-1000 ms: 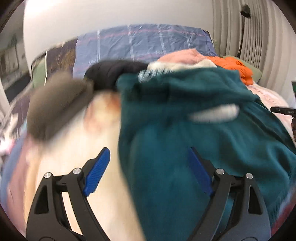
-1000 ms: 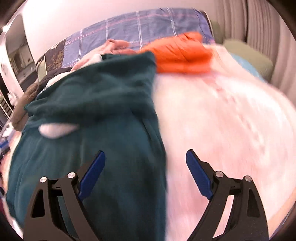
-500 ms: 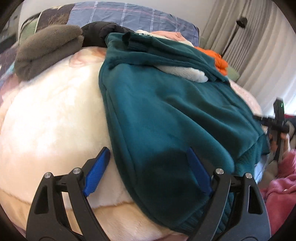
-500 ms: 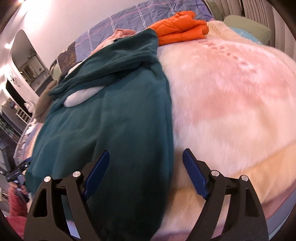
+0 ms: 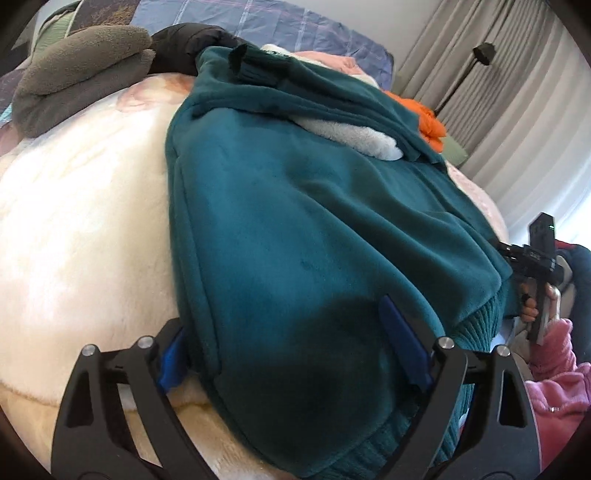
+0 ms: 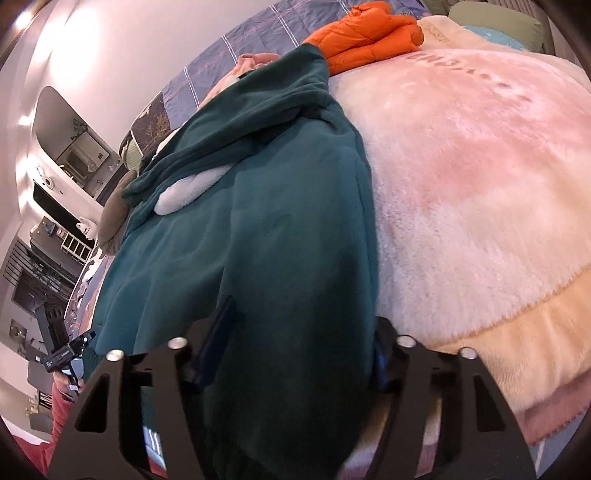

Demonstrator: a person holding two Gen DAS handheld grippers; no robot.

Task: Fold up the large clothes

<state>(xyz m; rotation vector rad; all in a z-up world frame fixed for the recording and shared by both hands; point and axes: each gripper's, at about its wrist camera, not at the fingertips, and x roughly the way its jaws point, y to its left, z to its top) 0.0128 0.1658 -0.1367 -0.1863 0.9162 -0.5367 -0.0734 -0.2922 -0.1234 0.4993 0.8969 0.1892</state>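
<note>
A large teal fleece jacket with a white fleece lining lies lengthwise on a fluffy cream and pink blanket; it also shows in the right wrist view. My left gripper is open, its jaws straddling the jacket's near left hem corner. My right gripper is open, its jaws on either side of the jacket's near right hem edge, with the blanket to its right. The cloth hides part of each inner finger.
A grey folded garment and a black one lie at the far left. An orange puffer jacket lies by the plaid pillows. Curtains and a lamp stand hang on the right. The bed edge is close below.
Both grippers have dropped toward the near hem of the teal jacket. The hem corners now sit between the jaws, which stay open.
</note>
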